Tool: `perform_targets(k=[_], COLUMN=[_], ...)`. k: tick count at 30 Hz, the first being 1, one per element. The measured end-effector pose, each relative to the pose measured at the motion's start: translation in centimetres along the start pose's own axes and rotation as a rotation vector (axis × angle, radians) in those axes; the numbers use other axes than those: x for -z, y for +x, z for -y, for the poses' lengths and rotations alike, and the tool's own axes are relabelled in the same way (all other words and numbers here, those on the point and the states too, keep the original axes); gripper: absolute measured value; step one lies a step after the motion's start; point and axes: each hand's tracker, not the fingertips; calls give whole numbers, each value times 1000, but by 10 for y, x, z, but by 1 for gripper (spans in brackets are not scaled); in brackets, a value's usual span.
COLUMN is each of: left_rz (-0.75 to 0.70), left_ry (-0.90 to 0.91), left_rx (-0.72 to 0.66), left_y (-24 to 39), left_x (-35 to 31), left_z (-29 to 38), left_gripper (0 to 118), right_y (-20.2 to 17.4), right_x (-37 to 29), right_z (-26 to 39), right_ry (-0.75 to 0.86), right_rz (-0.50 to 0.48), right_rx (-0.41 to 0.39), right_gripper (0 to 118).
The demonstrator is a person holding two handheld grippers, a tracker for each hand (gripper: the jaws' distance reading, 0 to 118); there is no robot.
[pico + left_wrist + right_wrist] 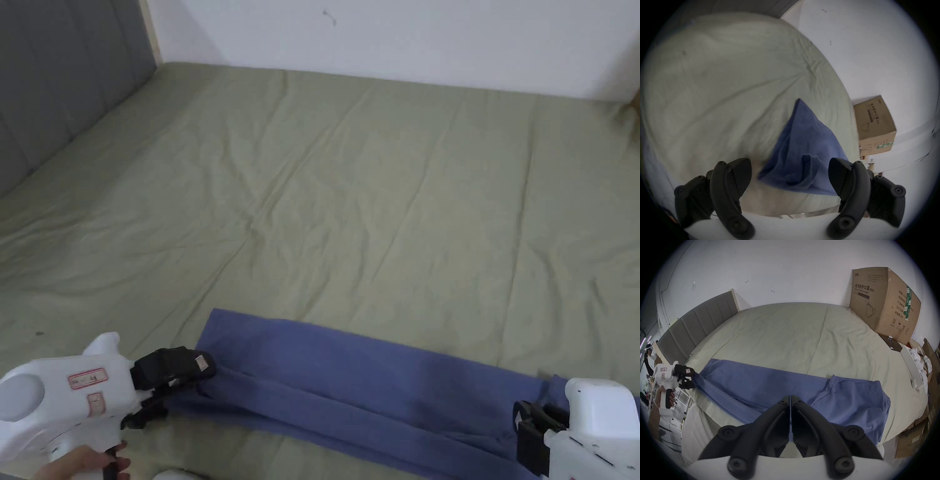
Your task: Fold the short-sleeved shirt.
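Right gripper view: right gripper (790, 398) jaws pressed together, pinching the blue shirt (769, 391)
Left gripper (790, 172): jaws spread wide, shirt end lying loose between them
Shirt: long folded band on the green sheet (375, 187), stretched between both grippers
Cardboard box (883, 303): beyond the right gripper, well apart
Headboard (696, 324): behind the left gripper

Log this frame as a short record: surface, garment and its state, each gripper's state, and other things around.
surface: bed with a green sheet
garment: blue shirt, folded into a long band along the near edge of the bed
left gripper: open, at one end of the shirt, jaws apart either side of the cloth
right gripper: jaws closed, over the shirt's near edge; whether cloth is pinched cannot be told
other things: cardboard box at the far corner; grey headboard
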Motion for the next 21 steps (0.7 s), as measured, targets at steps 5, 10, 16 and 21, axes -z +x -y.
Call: perform_targets(k=[5,10,16,21], left_rz=[-10,-53,-140,-40], left_ry=[-10,32,94,-18], left_rx=[-95,26,507,853], left_y=[-7,19,157,257], left_x=[30,14,-9,30], left_z=[6,0,23,87], left_gripper=[9,9,9,9], right_y=[0,12,35,58], right_x=[3,-1,-8,-15], right_z=[1,1,3,12], right_ry=[-25,-23,6,22], right_rz=[5,10,20,46], right_rx=[-1,16,83,158], right_gripper=[2,2,2,2])
